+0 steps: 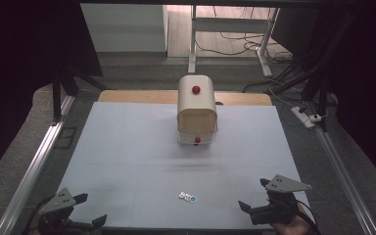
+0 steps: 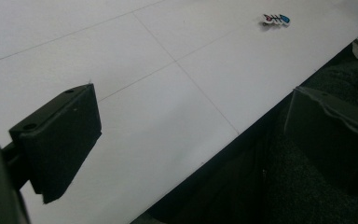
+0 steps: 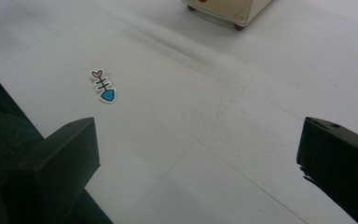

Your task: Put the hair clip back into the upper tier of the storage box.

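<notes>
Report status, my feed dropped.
Left gripper and right gripper open, empty. Small fishbone-shaped sticker with blue head flat on white table, untouched. Path clear.

White table (image 1: 127, 147), fish-bone sticker (image 1: 187, 197) near front edge, cream box (image 1: 197, 110) farther back

Cream box (image 1: 197, 110), red knobs, white table (image 1: 127, 147)

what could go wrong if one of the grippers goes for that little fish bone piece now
The fish-bone sticker looks thin and lies flat on the white table sheet, so the jaws may slide over it or crease the sheet instead of lifting it. It sits near the table's front edge, so a nudge from the right gripper could push it off. Both the right gripper and the left gripper are open and apart from it, so the approach is unaligned.
</notes>
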`<move>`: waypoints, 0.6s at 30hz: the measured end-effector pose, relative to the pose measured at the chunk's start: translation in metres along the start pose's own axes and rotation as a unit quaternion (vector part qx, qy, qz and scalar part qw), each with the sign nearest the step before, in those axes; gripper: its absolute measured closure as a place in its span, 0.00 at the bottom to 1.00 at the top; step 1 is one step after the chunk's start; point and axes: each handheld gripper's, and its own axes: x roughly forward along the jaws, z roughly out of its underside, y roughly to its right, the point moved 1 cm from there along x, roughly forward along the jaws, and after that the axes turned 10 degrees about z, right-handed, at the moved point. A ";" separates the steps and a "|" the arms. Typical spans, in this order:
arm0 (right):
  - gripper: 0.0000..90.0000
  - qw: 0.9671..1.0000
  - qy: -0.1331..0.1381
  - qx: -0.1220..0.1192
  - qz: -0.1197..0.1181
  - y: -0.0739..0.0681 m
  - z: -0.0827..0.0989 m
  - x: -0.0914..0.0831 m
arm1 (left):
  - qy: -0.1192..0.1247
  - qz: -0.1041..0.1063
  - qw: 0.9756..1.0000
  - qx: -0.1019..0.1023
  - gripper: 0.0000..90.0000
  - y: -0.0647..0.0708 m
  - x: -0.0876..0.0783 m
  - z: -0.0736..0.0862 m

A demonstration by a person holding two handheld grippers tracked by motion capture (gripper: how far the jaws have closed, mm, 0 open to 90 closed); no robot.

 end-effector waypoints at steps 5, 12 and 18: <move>0.00 1.000 0.001 -0.007 -0.008 -0.006 -0.002 0.004 | -0.001 0.000 1.000 0.000 0.04 0.000 0.000 0.000; 0.00 1.000 -0.006 -0.009 -0.023 -0.012 -0.005 0.010 | 0.000 0.001 1.000 -0.002 0.04 0.000 0.000 0.000; 0.00 0.999 -0.014 -0.028 -0.028 -0.019 -0.007 0.018 | -0.001 0.001 1.000 -0.003 0.04 0.000 0.000 0.000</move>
